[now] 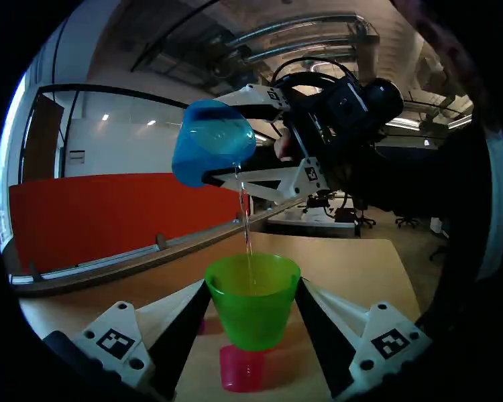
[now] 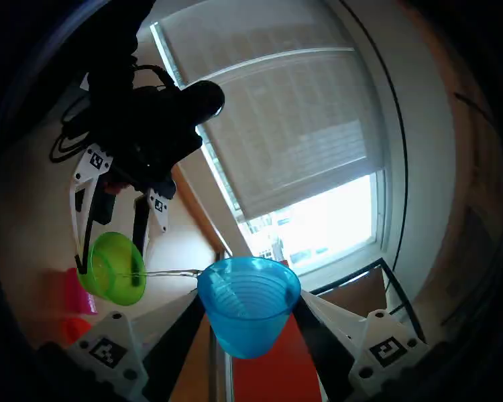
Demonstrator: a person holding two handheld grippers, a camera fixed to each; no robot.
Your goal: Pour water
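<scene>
- Your left gripper (image 1: 251, 305) is clamped on the green cup (image 1: 251, 321), with one white, black-edged finger pressing each side.
- The green cup is smooth, translucent plastic, a round tumbler that tapers to its base. It stands upright, long axis vertical, mouth up.
- Square black-and-white tags (image 1: 114, 343) with a blocky code pattern sit on the finger mounts to either side of the green cup.
- Just under the green cup's base, a pink plastic cup (image 1: 241, 368) sits on the pale wooden table (image 1: 359, 268).
- In the right gripper view, an orange-red cup (image 2: 74, 328) lies close to the pink one, beside the green cup.
- A thin, clear stream of water (image 1: 245, 221) drops straight into the green cup's mouth.
- Above the green cup, your right gripper (image 1: 214, 141) grasps the blue cup (image 1: 204, 154), a finger on each side.
- The blue cup is translucent plastic of the same tapered shape, and the right gripper view shows faint rings inside its wall. It is tipped steeply, long axis far off vertical. The water leaves at its lip, directly over the green cup.
- Behind the green cup, a flat red partition panel (image 1: 104, 214) runs along the table's far edge.
- Farther off, the right gripper view shows a pale slatted window blind (image 2: 285, 120).
</scene>
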